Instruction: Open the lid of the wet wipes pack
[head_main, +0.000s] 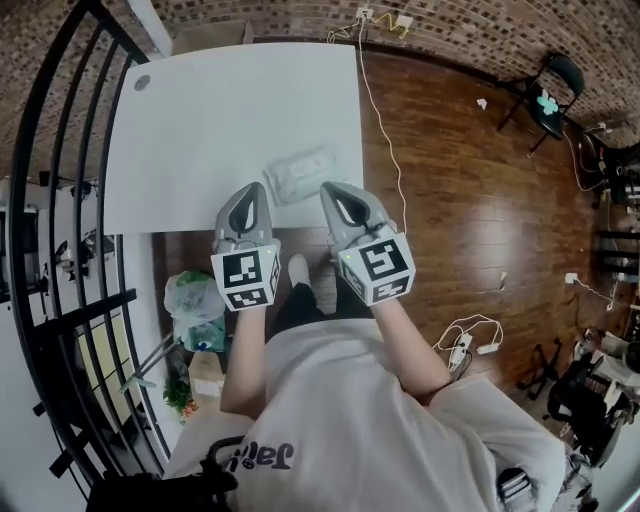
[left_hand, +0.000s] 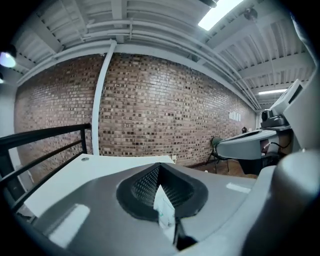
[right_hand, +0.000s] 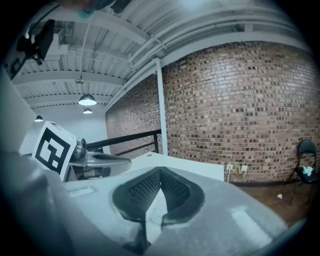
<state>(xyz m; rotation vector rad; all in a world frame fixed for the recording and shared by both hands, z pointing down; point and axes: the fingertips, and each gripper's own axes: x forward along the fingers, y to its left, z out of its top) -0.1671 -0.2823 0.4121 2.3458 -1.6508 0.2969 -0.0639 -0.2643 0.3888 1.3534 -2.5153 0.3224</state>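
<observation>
The wet wipes pack (head_main: 297, 176), white with its lid down, lies near the front edge of the white table (head_main: 200, 120). My left gripper (head_main: 257, 187) points at the pack's left end and my right gripper (head_main: 327, 187) at its right end. Both tips are just short of the pack, with the jaws pressed together and nothing held. In the left gripper view the left gripper (left_hand: 158, 168) has its tips meeting, and a white sliver shows through the slot behind them. The right gripper (right_hand: 161, 171) looks the same in its own view.
A black railing (head_main: 60, 200) runs along the table's left side. A white cable (head_main: 385, 130) trails over the wooden floor to the right of the table. A green and white bag (head_main: 195, 300) sits below the table edge, and a chair (head_main: 550, 90) stands at the far right.
</observation>
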